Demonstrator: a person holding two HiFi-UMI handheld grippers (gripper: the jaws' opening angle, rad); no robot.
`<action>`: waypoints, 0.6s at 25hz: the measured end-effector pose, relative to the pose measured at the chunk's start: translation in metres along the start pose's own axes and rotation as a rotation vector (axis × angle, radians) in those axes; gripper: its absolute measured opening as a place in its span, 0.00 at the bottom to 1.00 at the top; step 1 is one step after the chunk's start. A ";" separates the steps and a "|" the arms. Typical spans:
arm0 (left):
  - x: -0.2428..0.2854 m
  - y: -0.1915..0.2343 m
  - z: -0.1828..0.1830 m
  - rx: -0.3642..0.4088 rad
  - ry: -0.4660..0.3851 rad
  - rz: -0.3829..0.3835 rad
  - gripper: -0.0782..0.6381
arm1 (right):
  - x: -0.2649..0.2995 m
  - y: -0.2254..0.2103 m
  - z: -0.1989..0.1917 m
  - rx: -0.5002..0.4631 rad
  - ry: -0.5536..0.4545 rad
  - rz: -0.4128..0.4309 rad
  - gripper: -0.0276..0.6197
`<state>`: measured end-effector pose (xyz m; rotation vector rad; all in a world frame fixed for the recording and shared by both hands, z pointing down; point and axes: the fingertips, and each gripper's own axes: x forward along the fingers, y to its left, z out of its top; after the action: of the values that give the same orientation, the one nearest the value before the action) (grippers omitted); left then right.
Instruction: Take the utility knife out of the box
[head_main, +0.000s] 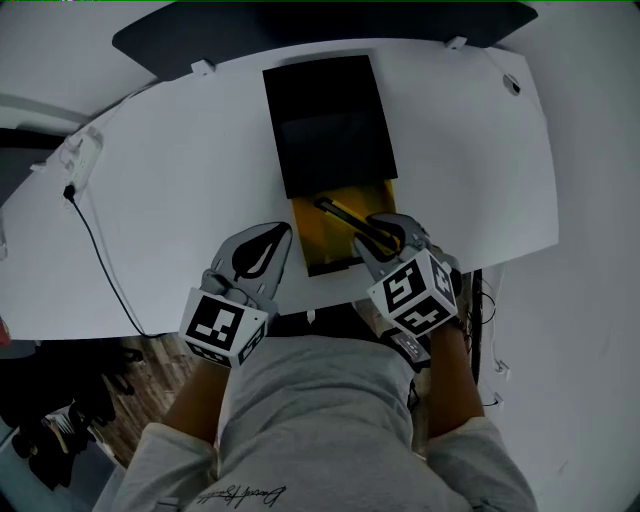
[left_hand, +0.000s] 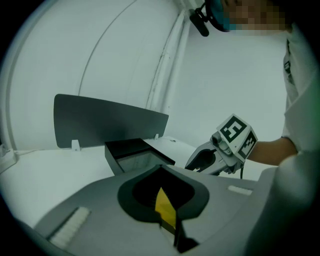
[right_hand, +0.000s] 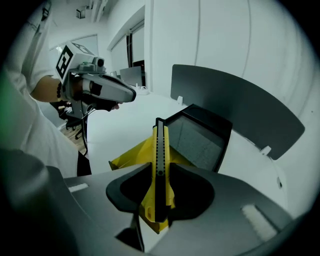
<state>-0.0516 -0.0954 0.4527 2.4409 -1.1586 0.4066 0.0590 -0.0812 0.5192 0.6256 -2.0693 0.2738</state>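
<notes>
One utility knife (right_hand: 159, 142) grasped in right gripper (right_hand: 160, 167), over yellow tray (head_main: 325, 255), left gripper (left_hand: 160, 170) pinching tray edge.

The right gripper (right_hand: 158, 197) had its jaws clamped on the yellow-and-black utility knife (right_hand: 160, 145), which pointed straight out between them. The yellow tray (right_hand: 131, 156) and the black box (right_hand: 200, 135) lay beyond it on the white table (right_hand: 115, 125). The left gripper (right_hand: 131, 94) hung apart, upper left.

A white table (head_main: 180, 180) carries a dark curved screen (head_main: 200, 35) on white clips (head_main: 202, 68) along its far edge, a black cable (head_main: 98, 248) trails down its left side, and wood floor (head_main: 150, 365) shows near left.
</notes>
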 end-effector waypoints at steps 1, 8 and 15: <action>-0.001 -0.002 0.003 0.008 -0.004 -0.002 0.11 | -0.005 0.000 0.002 0.018 -0.018 -0.005 0.25; -0.007 -0.018 0.027 0.050 -0.034 -0.023 0.11 | -0.036 -0.001 0.013 0.137 -0.121 -0.039 0.25; -0.017 -0.030 0.047 0.070 -0.070 -0.024 0.11 | -0.067 -0.009 0.025 0.186 -0.200 -0.092 0.25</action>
<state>-0.0346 -0.0898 0.3976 2.5457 -1.1611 0.3631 0.0757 -0.0776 0.4491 0.8894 -2.2142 0.3659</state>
